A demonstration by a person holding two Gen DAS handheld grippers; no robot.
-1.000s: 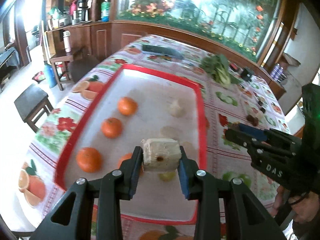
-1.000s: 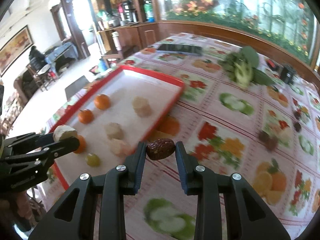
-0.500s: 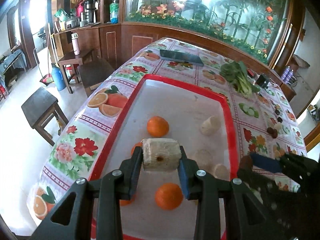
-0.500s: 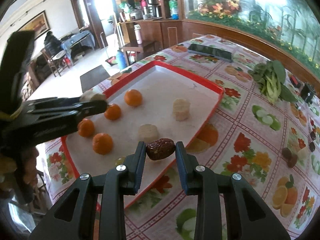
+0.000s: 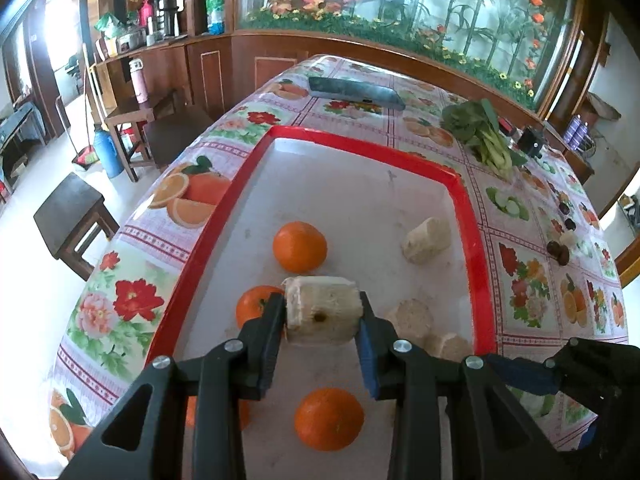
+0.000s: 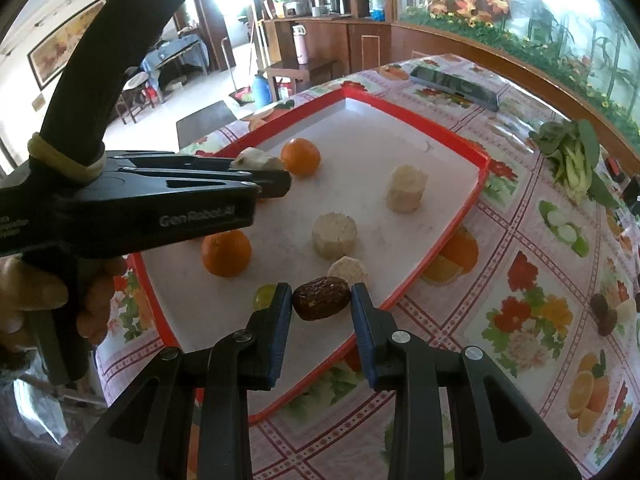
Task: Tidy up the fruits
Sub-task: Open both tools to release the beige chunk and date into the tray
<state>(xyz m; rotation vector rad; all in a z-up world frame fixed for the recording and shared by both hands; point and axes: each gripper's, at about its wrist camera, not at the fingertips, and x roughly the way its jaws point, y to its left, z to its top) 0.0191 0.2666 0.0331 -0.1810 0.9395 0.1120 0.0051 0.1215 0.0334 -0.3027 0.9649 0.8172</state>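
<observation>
Above the red-rimmed tray (image 5: pixel 472 216), whose far half lies bare, our left tool (image 5: pixel 322 322) pinches a pale chunk (image 5: pixel 320 310); our right tool (image 6: pixel 320 306) pinches a date (image 6: pixel 321 303).

A: We observe strong daylight entering from the windows (image 6: pixel 224 0) at upper left, which are overexposed to white. The tray (image 5: pixel 360 184) interior is evenly lit, with soft shadows.

B: We confirm. We note heavy fisheye curvature and dark vignetting in the corners, and the background is slightly soft.
</observation>
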